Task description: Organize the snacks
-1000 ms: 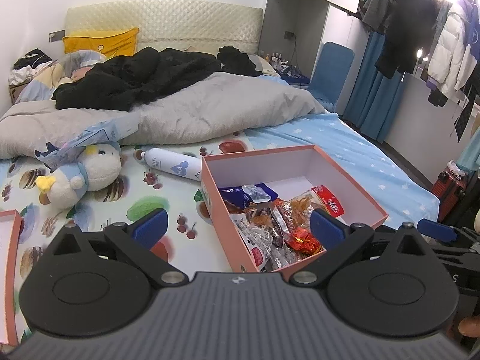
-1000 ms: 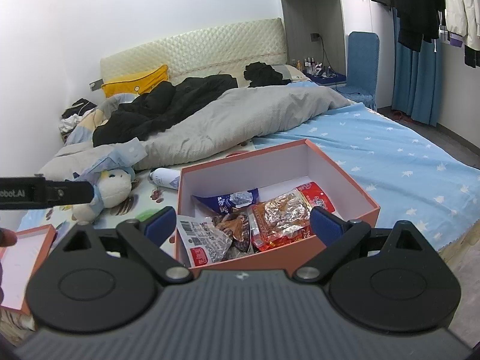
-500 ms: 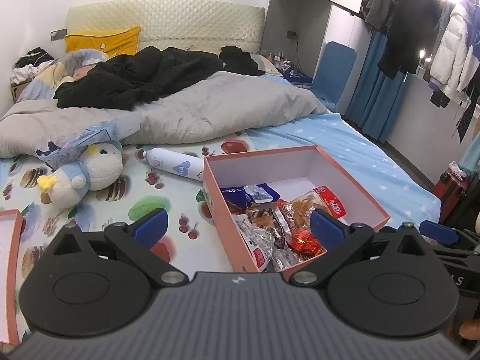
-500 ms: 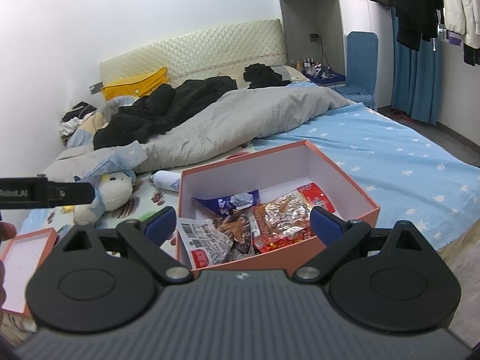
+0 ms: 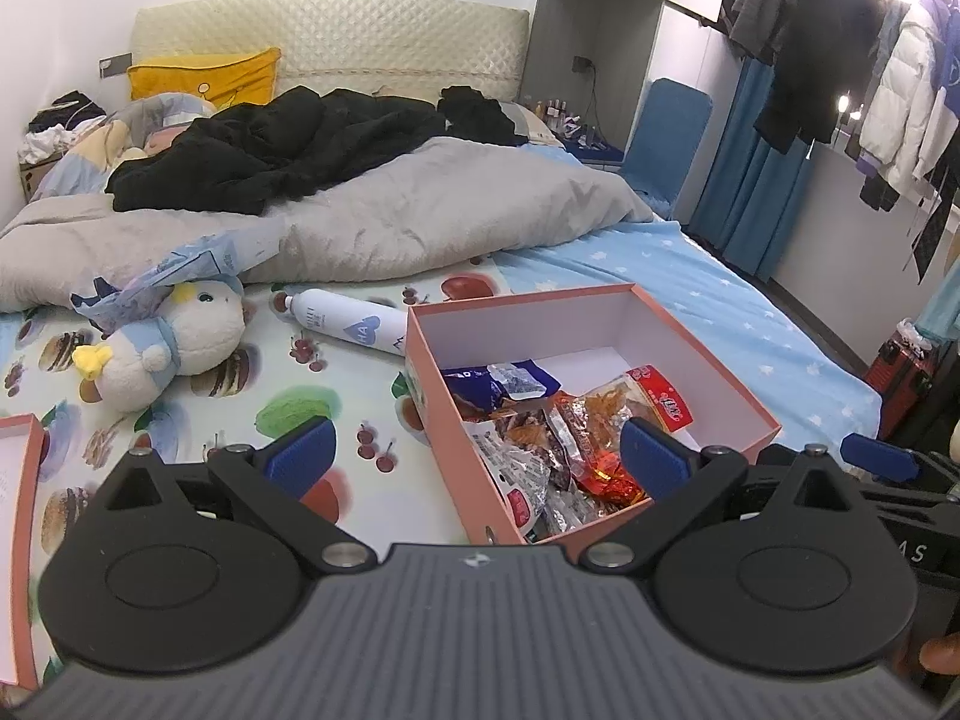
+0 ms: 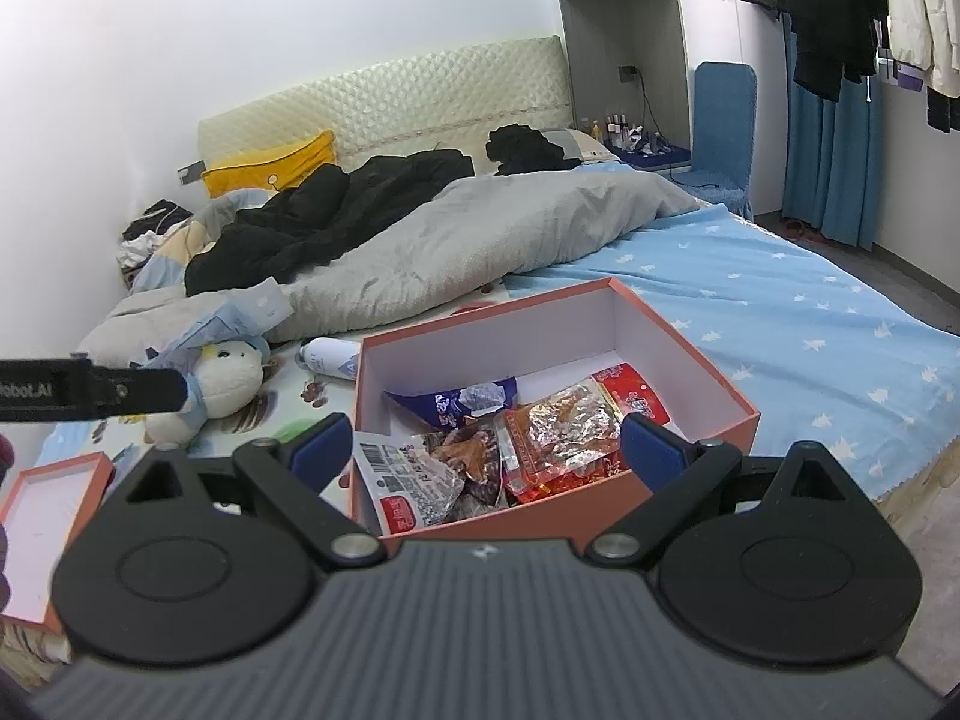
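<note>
A pink cardboard box (image 5: 612,324) (image 6: 558,507) sits open on the bed with several snack packets (image 5: 564,438) (image 6: 498,444) piled in its near half. Among them are a blue wrapper (image 6: 456,405), a red and clear packet (image 6: 591,420) and a white barcoded packet (image 6: 408,480). My left gripper (image 5: 474,456) hovers open just before the box's near left corner, holding nothing. My right gripper (image 6: 486,441) is open too, in front of the box's near wall, empty. The box's pink lid (image 5: 24,540) (image 6: 54,510) lies upturned at the far left.
A plush duck toy (image 5: 162,348) and a white bottle (image 5: 348,324) lie left of the box. A grey duvet (image 5: 390,222) and black clothes (image 5: 270,150) cover the back of the bed. A blue chair (image 5: 666,138) and hanging clothes (image 5: 840,60) stand to the right.
Both views have crept slightly, with the box sitting a little lower in frame. Both grippers stay open and the snacks have not moved.
</note>
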Available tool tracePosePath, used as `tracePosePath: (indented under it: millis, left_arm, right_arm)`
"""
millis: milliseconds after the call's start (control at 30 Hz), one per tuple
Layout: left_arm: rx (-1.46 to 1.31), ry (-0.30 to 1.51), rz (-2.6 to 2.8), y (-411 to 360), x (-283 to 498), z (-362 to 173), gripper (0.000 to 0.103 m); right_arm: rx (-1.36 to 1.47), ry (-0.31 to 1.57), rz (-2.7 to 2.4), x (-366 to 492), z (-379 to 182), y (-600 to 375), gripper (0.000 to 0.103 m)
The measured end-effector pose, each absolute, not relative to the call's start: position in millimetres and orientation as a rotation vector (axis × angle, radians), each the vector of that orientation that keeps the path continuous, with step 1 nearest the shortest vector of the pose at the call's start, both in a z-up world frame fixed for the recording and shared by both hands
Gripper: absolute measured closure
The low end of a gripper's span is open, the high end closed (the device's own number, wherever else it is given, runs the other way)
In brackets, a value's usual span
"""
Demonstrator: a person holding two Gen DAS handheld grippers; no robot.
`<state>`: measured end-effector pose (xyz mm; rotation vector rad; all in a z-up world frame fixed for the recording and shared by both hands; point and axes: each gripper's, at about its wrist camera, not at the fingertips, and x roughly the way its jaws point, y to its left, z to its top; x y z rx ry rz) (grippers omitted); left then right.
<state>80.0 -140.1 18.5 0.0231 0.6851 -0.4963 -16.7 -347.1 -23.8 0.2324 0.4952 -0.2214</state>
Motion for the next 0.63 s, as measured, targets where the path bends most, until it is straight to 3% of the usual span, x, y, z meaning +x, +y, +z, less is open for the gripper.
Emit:
tracePosePath:
  millis: [633]
  left_arm:
    - [0.002,0.67,-0.496,-138.4,77.0,21.9,0.0]
  right_arm:
    - [0.238,0.495,-0.231,-17.6,-25.1,-350.2,0.006]
